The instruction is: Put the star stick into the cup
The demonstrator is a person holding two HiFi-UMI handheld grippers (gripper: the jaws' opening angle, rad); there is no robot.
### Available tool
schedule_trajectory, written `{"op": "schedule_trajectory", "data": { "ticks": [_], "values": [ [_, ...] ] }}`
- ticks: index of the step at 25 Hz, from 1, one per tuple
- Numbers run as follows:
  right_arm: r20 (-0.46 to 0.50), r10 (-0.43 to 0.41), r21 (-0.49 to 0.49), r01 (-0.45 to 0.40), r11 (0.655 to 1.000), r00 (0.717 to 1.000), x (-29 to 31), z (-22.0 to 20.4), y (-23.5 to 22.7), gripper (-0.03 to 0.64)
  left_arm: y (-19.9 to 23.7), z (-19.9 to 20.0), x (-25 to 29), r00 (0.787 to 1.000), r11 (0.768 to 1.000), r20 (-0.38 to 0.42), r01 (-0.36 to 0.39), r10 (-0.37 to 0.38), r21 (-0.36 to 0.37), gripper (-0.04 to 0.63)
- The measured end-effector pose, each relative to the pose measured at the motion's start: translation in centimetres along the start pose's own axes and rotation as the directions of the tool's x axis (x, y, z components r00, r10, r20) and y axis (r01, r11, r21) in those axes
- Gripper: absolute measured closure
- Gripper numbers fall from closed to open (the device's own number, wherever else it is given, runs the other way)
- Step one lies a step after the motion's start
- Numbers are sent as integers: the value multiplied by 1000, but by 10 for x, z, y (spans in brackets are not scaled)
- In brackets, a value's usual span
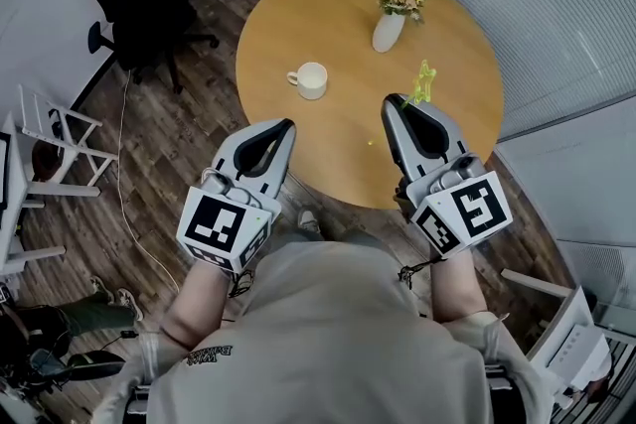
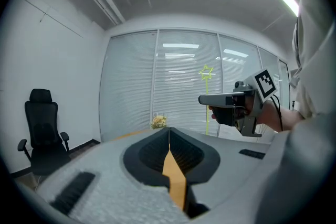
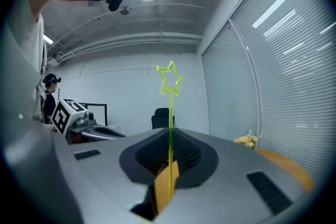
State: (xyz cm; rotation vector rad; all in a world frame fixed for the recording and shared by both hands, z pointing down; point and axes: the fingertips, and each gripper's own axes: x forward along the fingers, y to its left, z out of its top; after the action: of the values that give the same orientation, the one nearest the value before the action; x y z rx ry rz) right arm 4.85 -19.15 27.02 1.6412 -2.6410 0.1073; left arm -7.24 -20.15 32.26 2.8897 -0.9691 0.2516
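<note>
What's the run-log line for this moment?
right gripper: shut on star stick, star end up | left gripper: shut, empty | cup: upright on table, stick not yet in

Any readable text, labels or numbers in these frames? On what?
Shirt print: upside down in the head view, too blurred to read.
Left gripper and right gripper cubes: square marker patterns only, no letters.
Cup, vase, star stick: no print visible.
</note>
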Motion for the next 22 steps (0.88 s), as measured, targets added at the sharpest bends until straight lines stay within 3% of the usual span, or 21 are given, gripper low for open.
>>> {"op": "schedule_trajectory", "data": {
  "ticks": [6, 17, 22],
  "values": [
    [-23, 11, 23, -11, 1000, 1000, 21, -3, -6, 583, 20, 1, 7, 1000, 1000, -14, -19, 19, -15, 572],
    [-38, 83, 58, -81, 995, 996, 31, -15, -28, 583, 18, 1, 30, 997, 997, -32, -78, 77, -27, 572],
    [-34, 92, 34, -91, 995, 995, 42, -13, -37, 583, 25, 0, 38, 994, 993, -37, -109, 107, -37, 572]
  ]
}}
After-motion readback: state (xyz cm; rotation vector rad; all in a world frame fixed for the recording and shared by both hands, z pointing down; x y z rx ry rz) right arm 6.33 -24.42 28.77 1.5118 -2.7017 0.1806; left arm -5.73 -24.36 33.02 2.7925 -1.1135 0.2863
